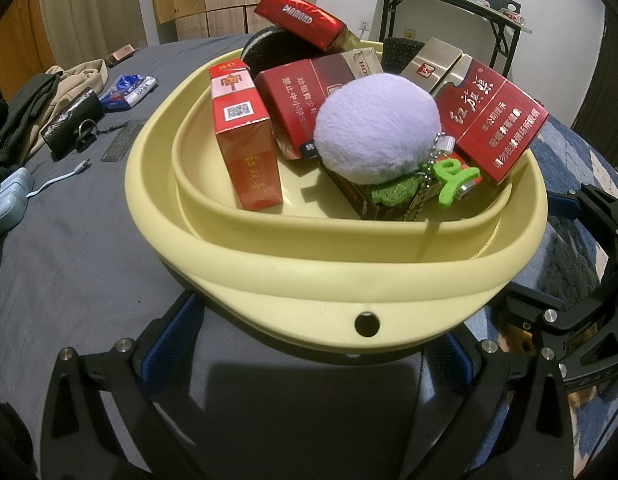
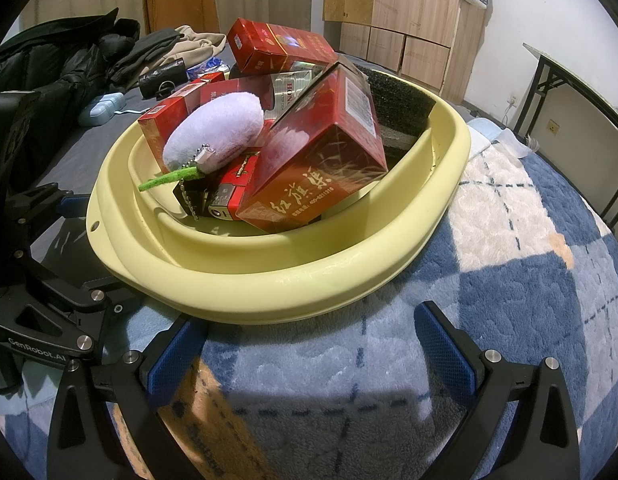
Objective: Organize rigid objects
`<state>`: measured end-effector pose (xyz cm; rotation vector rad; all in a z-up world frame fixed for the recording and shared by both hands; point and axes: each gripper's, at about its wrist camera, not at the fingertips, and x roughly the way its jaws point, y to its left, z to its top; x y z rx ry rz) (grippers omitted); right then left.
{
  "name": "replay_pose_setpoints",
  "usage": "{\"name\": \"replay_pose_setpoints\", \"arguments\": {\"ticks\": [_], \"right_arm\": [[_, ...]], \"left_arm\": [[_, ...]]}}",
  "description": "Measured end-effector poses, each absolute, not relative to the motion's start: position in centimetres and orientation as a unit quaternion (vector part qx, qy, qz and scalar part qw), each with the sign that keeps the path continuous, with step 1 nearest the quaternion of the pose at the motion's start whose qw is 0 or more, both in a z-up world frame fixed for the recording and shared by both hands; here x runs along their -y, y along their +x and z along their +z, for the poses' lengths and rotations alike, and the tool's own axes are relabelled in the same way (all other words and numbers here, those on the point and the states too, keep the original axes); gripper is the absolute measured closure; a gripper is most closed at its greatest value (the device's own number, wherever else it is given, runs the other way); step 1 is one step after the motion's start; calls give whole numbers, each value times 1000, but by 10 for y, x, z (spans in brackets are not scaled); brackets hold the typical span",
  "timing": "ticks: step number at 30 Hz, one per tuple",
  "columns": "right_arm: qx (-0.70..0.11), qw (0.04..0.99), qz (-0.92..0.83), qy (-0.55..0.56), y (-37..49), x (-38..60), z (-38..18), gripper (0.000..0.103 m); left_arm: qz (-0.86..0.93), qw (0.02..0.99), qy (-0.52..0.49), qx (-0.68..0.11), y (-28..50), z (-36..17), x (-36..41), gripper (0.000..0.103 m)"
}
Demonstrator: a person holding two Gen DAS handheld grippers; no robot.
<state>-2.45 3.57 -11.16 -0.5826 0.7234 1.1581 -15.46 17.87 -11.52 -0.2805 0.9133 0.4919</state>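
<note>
We find the pale yellow basin (image 1: 337, 276) resting on the bed, part on the grey sheet (image 1: 69, 248) and part on the blue-and-white fleece blanket (image 2: 509, 280). Inside it we count several red cigarette packs: one standing upright at the left (image 1: 245, 136), one tilted on top at the back (image 1: 305, 16), and a large one (image 2: 321, 152) leaning against the right wall. A lilac plush ball (image 1: 377, 132) with a bead chain and a green tag (image 1: 453, 182) lies on the packs, and black foam (image 2: 393, 96) fills the far end. The left gripper (image 1: 309, 352) sits at the basin's near rim, fingers spread wide, gripping nothing. The right gripper (image 2: 309, 340) sits just short of the rim, likewise spread wide and empty. Clothing (image 1: 37, 108) and small items lie apart on the sheet
</note>
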Motion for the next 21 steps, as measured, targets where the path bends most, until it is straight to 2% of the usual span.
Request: {"name": "replay_pose_setpoints", "arguments": {"ticks": [21], "right_arm": [[-330, 737, 528, -265, -24, -35, -112, 0]], "left_arm": [[234, 860, -134, -433, -152, -114, -180, 0]]}}
